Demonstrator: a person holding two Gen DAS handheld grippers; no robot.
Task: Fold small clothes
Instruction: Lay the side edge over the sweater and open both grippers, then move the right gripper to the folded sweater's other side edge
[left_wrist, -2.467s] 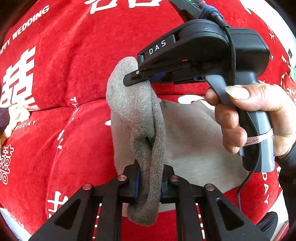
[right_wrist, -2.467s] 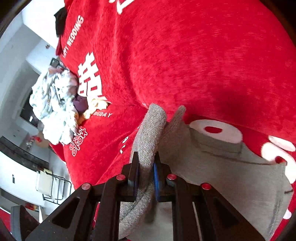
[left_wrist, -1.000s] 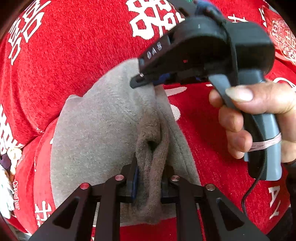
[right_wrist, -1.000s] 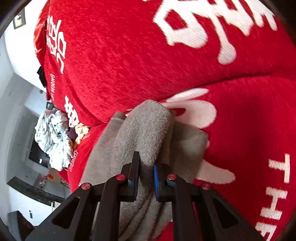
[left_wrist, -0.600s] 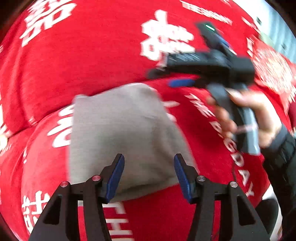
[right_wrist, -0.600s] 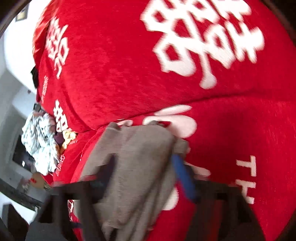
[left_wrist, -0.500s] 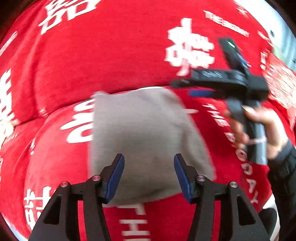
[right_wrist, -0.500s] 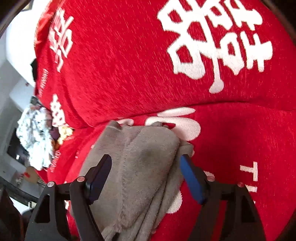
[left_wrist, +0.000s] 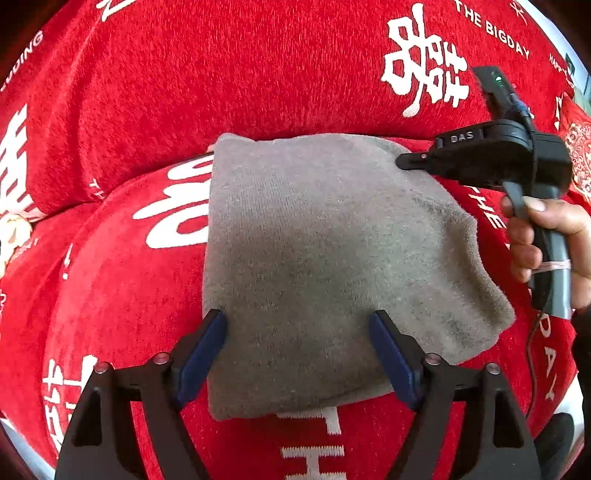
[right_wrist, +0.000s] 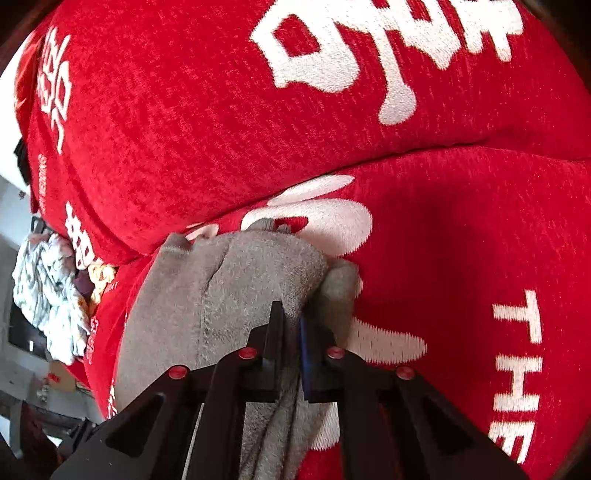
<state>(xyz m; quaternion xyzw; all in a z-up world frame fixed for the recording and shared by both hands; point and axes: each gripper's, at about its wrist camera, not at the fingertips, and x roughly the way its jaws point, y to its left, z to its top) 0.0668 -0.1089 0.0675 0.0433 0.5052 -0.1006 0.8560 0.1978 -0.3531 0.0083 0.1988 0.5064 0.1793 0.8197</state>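
Your left gripper (left_wrist: 297, 354) is hanging open above the grey cloth (left_wrist: 325, 266); your right gripper (right_wrist: 291, 325) is pinching its far corner on the red cover (left_wrist: 184, 81).

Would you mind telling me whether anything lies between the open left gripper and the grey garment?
Nothing visible does: the left gripper hangs open directly over the grey garment, while the right gripper pinches its far corner.
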